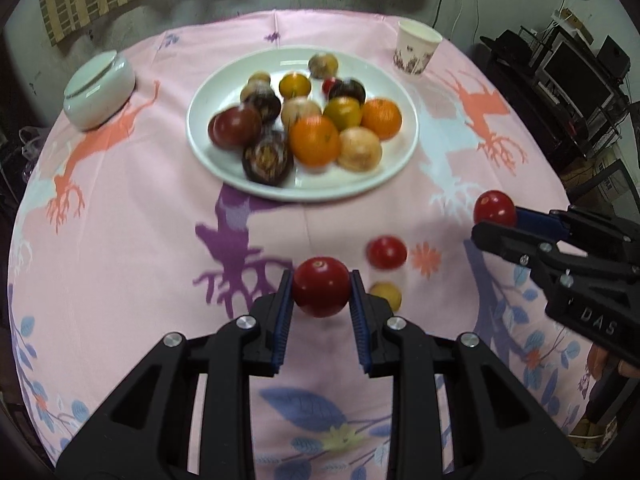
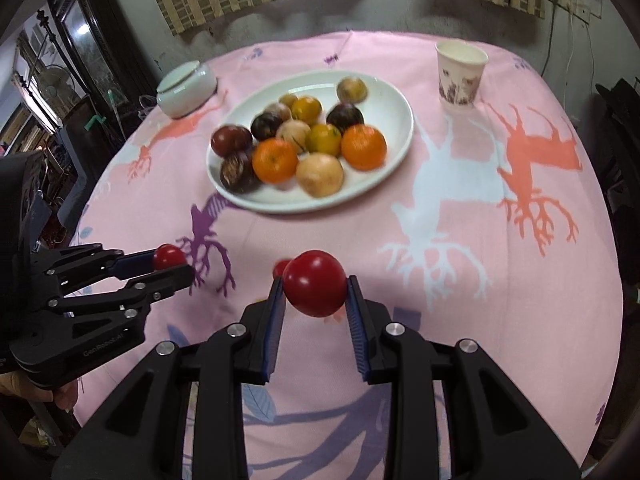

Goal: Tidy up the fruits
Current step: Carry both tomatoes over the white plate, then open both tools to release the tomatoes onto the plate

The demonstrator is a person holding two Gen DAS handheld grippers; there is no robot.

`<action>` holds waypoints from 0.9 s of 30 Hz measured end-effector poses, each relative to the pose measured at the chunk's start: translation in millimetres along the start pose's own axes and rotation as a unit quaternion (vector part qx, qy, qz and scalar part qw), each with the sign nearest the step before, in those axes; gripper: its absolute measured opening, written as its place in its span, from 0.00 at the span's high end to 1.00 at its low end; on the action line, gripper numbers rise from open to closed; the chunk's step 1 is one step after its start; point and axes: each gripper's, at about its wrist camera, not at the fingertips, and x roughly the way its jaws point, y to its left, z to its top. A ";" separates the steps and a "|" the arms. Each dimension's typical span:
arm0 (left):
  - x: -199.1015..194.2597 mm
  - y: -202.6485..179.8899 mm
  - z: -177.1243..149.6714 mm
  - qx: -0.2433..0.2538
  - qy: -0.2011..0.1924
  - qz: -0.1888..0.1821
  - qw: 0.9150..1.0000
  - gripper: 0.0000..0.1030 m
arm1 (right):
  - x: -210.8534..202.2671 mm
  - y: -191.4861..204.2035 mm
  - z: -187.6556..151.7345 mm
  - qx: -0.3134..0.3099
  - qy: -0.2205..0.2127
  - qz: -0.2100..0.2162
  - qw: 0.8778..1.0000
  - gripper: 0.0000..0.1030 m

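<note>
Fruits, round and of orange, tan and dark purple skins, lay heaped on the white ceramic plate. Nearer than the plate, the left gripper clamped one glossy red tomato, the right gripper clamped a second red tomato, and a loose red tomato lay on the pink printed tablecloth.

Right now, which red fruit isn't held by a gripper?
The red fruit lying on the tablecloth beside the small yellow fruit; the other two are clamped.

Paper cup and white lidded bowl (possibly ceramic) on pink tablecloth.
</note>
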 end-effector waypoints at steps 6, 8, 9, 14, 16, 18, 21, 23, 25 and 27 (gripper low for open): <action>-3.4 2.9 41.7 0.002 -0.031 0.004 1.000 0.73 | 5.1 0.7 38.6 0.000 -0.023 0.009 1.000 0.70; -1.4 7.5 54.4 -0.005 -0.037 0.005 0.999 0.73 | 10.3 -0.2 50.5 -0.002 -0.029 0.010 1.000 0.70; 0.1 9.9 59.6 -0.007 -0.039 0.006 0.999 0.73 | 14.0 -0.7 56.9 -0.002 -0.030 0.010 0.999 0.70; 13.8 19.4 87.7 -0.015 -0.047 0.012 0.999 0.73 | 34.9 -6.3 81.3 0.003 -0.032 0.009 0.999 0.70; 21.5 23.2 96.5 -0.020 -0.047 0.011 0.999 0.73 | 44.5 -9.0 89.0 0.005 -0.032 0.008 0.999 0.70; 31.1 25.9 103.6 -0.024 -0.042 0.009 0.999 0.73 | 55.8 -11.7 95.4 0.007 -0.027 0.008 1.000 0.70; 45.4 28.3 111.9 -0.027 -0.037 0.008 0.999 0.73 | 69.7 -15.7 100.6 0.011 -0.020 0.010 1.000 0.70; 54.1 29.5 116.3 -0.029 -0.032 0.008 0.999 0.73 | 78.1 -18.0 103.1 0.012 -0.016 0.008 1.000 0.70; 60.2 31.0 118.7 -0.031 -0.030 0.007 0.999 0.73 | 84.2 -20.3 104.6 0.013 -0.013 0.006 1.000 0.70; 64.7 31.9 120.7 -0.033 -0.028 0.006 0.999 0.73 | 88.6 -22.0 104.8 0.016 -0.011 0.007 1.000 0.70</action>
